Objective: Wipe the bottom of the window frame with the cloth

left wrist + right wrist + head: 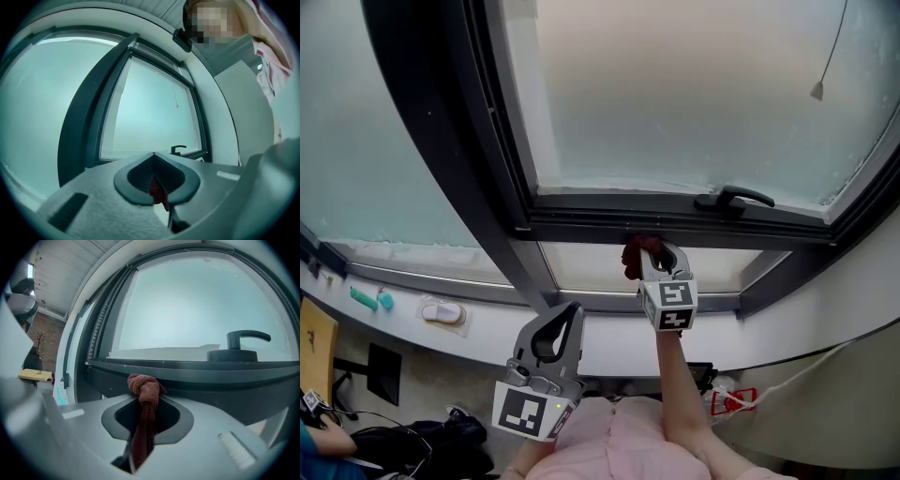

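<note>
At the window frame's (581, 217) bottom edge, just left of the handle (733, 199), the cloth (145, 389) sits w/ its knot up against the rail. Probably light, soft, limp; best gripped right behind the knot so the wad stays firm. R gripper (146, 401): fingers pinched narrow on the cloth, knot proud of the tips. L gripper (571, 311), low & well apart: fingers together, seemingly empty.

Sill: white ledge (609, 342) running under the window frame (609, 220) — curved across the head view.
Left end of sill: two small teal items (370, 299) — a pale wrapped packet (442, 312) just beside them.
</note>
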The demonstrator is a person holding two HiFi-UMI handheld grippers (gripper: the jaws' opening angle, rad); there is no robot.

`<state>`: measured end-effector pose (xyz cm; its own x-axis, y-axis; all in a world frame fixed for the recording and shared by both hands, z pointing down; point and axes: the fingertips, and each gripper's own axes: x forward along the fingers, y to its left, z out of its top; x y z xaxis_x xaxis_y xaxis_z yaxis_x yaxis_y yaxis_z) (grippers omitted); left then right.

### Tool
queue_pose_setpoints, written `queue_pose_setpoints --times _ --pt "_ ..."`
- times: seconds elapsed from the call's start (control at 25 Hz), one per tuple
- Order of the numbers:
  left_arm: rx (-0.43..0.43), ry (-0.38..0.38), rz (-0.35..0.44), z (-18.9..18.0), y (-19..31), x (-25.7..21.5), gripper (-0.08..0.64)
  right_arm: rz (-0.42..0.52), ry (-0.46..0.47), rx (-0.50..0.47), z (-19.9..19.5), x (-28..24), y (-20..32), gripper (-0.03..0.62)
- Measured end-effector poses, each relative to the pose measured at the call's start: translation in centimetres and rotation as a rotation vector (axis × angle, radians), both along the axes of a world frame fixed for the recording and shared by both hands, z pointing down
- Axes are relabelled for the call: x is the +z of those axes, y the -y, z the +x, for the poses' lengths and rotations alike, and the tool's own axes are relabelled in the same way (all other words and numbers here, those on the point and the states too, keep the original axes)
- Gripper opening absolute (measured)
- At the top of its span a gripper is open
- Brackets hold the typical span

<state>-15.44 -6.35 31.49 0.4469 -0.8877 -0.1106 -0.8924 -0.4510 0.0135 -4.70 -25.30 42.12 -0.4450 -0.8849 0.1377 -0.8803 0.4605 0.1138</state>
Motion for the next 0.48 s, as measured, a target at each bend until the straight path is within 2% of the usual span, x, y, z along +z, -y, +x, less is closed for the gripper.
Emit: queue_pose_setpoints --times 0.48 --pt "0.019 -0.003 0.011 4.8 0.8 -0.1 -0.002 0.038 0.031 -0.047 3.0 -0.2 0.4 0.061"
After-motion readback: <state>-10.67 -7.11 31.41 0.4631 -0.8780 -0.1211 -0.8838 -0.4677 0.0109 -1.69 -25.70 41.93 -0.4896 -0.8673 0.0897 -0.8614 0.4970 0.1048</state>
